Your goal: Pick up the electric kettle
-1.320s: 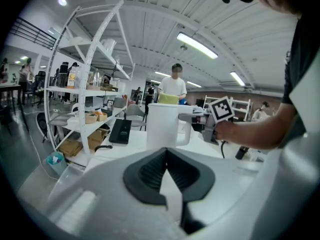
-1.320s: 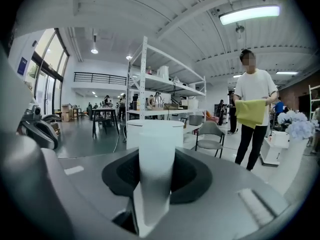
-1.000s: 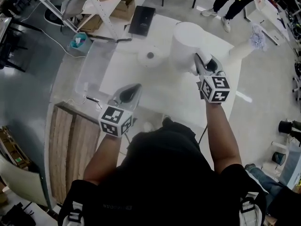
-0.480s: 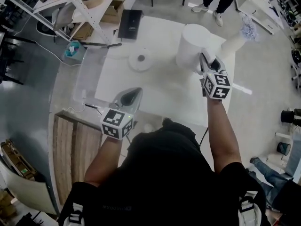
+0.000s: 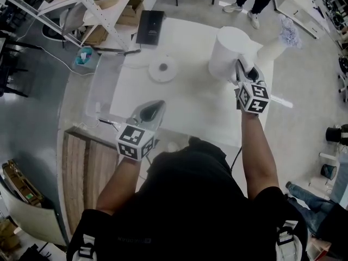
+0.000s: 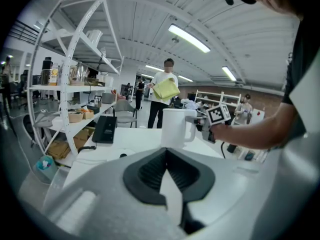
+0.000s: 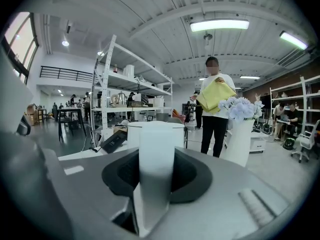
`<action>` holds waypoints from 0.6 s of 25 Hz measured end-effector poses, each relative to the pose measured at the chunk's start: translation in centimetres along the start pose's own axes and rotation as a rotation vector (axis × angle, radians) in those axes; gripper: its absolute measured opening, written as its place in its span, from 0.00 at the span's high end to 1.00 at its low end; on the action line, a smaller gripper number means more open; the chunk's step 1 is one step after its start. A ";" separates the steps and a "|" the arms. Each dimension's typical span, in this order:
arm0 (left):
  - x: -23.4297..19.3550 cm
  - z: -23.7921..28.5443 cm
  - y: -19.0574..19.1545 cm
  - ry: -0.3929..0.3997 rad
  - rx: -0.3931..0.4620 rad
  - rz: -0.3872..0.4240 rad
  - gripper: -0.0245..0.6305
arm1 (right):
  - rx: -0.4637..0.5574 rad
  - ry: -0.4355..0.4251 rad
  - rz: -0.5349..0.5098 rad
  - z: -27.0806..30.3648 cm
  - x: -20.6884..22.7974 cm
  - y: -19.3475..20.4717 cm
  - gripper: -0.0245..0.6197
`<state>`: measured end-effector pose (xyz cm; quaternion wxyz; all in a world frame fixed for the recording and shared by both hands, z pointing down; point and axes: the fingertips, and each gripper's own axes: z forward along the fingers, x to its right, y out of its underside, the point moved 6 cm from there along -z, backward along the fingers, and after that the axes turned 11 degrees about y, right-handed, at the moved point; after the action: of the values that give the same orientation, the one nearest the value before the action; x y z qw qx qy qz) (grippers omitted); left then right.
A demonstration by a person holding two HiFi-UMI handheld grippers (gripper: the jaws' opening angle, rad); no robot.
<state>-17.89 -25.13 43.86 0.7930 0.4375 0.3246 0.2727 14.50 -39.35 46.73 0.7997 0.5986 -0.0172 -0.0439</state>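
The white electric kettle (image 5: 228, 50) is at the table's far right, apart from its round base (image 5: 163, 69). My right gripper (image 5: 240, 68) is at the kettle's near right side, shut on its handle (image 7: 156, 149), which fills the gap between the jaws in the right gripper view. In the left gripper view the kettle (image 6: 174, 126) shows ahead with the right gripper (image 6: 207, 129) at its handle; its bottom is hidden. My left gripper (image 5: 154, 106) hovers over the table's near left, its tips together on nothing (image 6: 166, 151).
A black laptop (image 5: 150, 26) lies at the table's (image 5: 190, 102) far edge. A clear plastic tub (image 5: 103, 86) sits at its left side, a wooden pallet (image 5: 81, 167) on the floor. A white vase of flowers (image 7: 239, 134) and a person in white (image 7: 215, 109) stand beyond. Shelving (image 6: 75, 84) is on the left.
The right gripper and the kettle have shifted together to the right, farther from the round base. The left gripper has drifted slightly.
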 end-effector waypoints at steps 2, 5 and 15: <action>-0.1 0.1 0.0 -0.001 -0.001 -0.001 0.96 | -0.005 0.000 0.001 0.0 -0.1 0.1 0.76; 0.1 0.1 0.0 0.002 0.000 -0.003 0.96 | -0.025 -0.001 -0.005 -0.4 0.0 0.4 0.76; 0.5 -0.7 0.4 0.011 0.006 0.000 0.96 | -0.093 -0.021 -0.005 -1.3 -1.0 1.2 0.75</action>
<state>-18.12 -24.22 43.77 0.7898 0.4383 0.3297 0.2745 13.63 -37.64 47.57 0.8262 0.5604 -0.0220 -0.0531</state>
